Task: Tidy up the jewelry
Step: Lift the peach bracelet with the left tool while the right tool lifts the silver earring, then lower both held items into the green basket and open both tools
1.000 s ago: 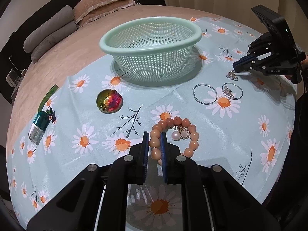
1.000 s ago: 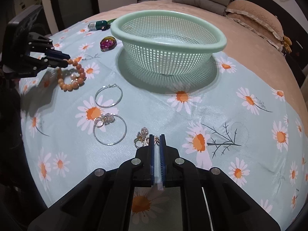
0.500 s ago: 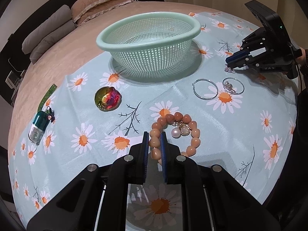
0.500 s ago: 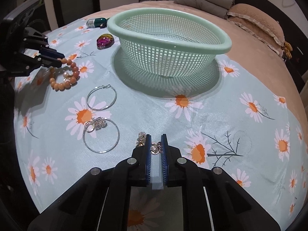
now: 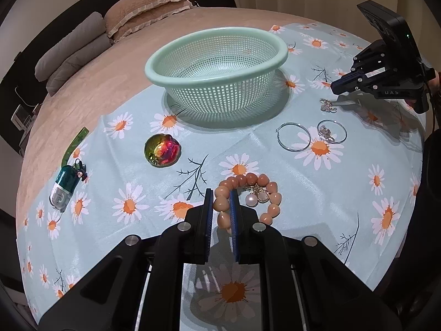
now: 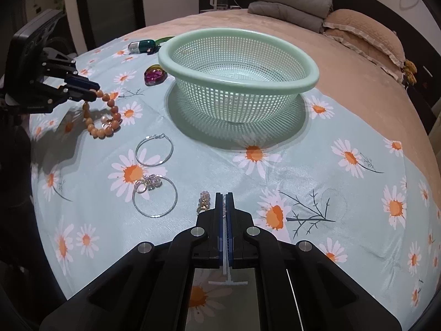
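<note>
My left gripper is shut on the orange bead bracelet, lifting one side off the cloth; it also shows in the right wrist view. My right gripper is shut, jaws nearly touching, above the cloth; the small gold earring lies just left of its tip, and I cannot tell whether anything is pinched. From the left wrist view the right gripper hovers above that earring. The mint green basket stands empty in the middle. Two silver hoops lie on the cloth.
An iridescent brooch and a teal capsule keychain lie left on the daisy-print cloth. Pillows and folded grey bedding sit at the far side of the bed.
My left gripper has lifted the bracelet side slightly and moved toward the basket. My right gripper opened around the earring, then shut and rose; the earring lies on the cloth.
</note>
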The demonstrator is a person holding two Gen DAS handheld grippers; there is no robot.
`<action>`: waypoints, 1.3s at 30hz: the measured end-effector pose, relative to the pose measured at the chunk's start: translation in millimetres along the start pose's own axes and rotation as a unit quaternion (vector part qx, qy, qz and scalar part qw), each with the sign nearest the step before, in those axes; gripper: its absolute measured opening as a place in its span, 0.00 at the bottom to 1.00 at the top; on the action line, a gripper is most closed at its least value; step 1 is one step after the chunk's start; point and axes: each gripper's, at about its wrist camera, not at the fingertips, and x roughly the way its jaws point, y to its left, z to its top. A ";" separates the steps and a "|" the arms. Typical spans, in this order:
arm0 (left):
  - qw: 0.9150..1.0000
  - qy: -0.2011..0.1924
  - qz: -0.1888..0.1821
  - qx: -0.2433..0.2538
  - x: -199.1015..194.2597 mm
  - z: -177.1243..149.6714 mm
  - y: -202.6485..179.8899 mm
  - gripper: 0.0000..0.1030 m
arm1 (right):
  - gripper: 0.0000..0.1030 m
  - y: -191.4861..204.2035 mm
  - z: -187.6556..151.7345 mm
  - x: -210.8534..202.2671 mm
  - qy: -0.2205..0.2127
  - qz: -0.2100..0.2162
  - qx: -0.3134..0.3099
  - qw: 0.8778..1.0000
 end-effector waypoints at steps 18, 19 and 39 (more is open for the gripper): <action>1.000 -0.005 0.005 0.009 -6.2 11.1 -4.1 0.12 | 0.29 -8.8 7.2 35.0 0.038 -0.027 0.031 0.998; 1.000 -0.005 0.006 0.010 -6.2 11.1 -4.0 0.12 | 0.29 -4.1 7.6 38.6 0.043 -0.034 0.020 0.998; 0.999 -0.032 0.012 -0.001 -28.3 24.5 6.8 0.12 | 0.10 1.1 24.8 -16.7 -0.020 -0.027 -0.001 0.999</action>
